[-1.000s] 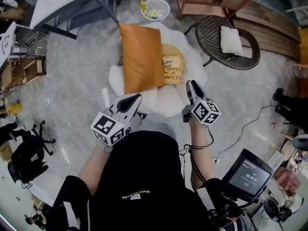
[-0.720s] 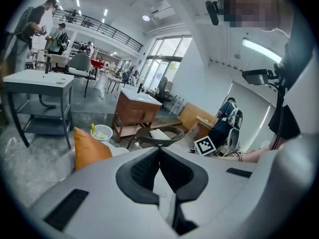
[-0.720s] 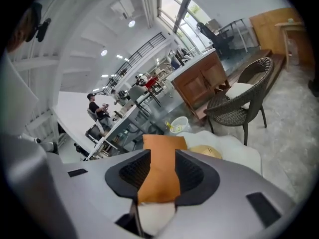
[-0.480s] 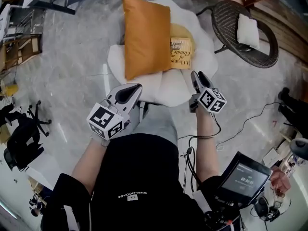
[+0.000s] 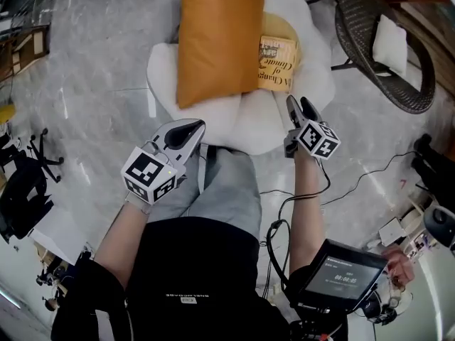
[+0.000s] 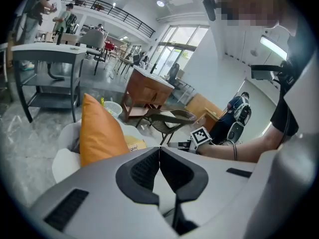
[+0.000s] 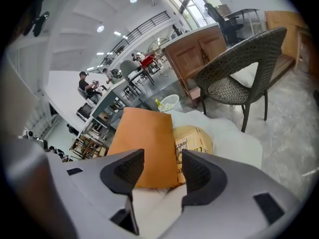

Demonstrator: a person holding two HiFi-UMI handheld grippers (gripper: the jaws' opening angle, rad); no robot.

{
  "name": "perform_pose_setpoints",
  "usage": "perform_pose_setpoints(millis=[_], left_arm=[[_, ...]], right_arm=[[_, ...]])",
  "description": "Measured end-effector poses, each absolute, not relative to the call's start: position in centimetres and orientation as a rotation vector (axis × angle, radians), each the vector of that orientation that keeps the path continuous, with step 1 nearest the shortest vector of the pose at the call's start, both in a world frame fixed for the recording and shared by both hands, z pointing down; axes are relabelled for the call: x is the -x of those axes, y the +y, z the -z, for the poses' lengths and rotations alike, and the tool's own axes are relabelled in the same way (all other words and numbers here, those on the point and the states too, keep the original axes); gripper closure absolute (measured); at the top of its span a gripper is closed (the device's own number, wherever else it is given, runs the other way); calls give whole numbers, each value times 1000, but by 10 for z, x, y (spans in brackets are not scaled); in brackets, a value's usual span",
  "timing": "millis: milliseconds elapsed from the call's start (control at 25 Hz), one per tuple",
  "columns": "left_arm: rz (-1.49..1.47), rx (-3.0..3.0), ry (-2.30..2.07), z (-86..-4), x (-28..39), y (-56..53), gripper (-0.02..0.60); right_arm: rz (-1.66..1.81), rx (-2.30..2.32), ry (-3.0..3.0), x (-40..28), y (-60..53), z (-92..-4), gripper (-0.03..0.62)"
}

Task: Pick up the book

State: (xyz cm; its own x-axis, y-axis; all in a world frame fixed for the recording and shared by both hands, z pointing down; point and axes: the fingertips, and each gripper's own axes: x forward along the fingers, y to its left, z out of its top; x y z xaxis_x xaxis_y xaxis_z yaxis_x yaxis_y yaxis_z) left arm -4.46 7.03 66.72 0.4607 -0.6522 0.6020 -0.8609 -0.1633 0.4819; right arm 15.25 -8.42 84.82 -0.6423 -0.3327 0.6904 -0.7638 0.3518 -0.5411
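The book (image 5: 277,64) is tan with dark lettering and lies on a white flower-shaped cushion (image 5: 245,123); its left edge is tucked under an orange pillow (image 5: 217,38). My right gripper (image 5: 301,105) hovers just short of the book's near end. Its jaws are opening and nothing is between them. In the right gripper view the book (image 7: 193,139) and the orange pillow (image 7: 142,143) lie beyond the gripper (image 7: 163,155). My left gripper (image 5: 190,126) hangs over the cushion's near left edge, empty, and in its own view the gripper (image 6: 159,149) has its jaws touching.
A dark wicker chair (image 5: 370,20) with a small white pillow (image 5: 392,45) stands right of the cushion. A cable (image 5: 370,180) runs over the marble floor. A screen (image 5: 334,279) hangs by the person's right side. A black office chair (image 5: 18,197) is at the left.
Both grippers have sunk toward the cushion, and the book and pillow now sit nearer the right gripper. The right jaws have spread apart. The left jaws stay together.
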Motion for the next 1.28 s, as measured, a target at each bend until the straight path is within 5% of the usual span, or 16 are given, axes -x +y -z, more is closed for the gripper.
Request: perform_pose_setpoints(millis=[1280], left_arm=[[-371,-1696,-1162,-952,89,58,568]], right_arm=[[-1185,-860,-1876,-158,-148,-1122,347]])
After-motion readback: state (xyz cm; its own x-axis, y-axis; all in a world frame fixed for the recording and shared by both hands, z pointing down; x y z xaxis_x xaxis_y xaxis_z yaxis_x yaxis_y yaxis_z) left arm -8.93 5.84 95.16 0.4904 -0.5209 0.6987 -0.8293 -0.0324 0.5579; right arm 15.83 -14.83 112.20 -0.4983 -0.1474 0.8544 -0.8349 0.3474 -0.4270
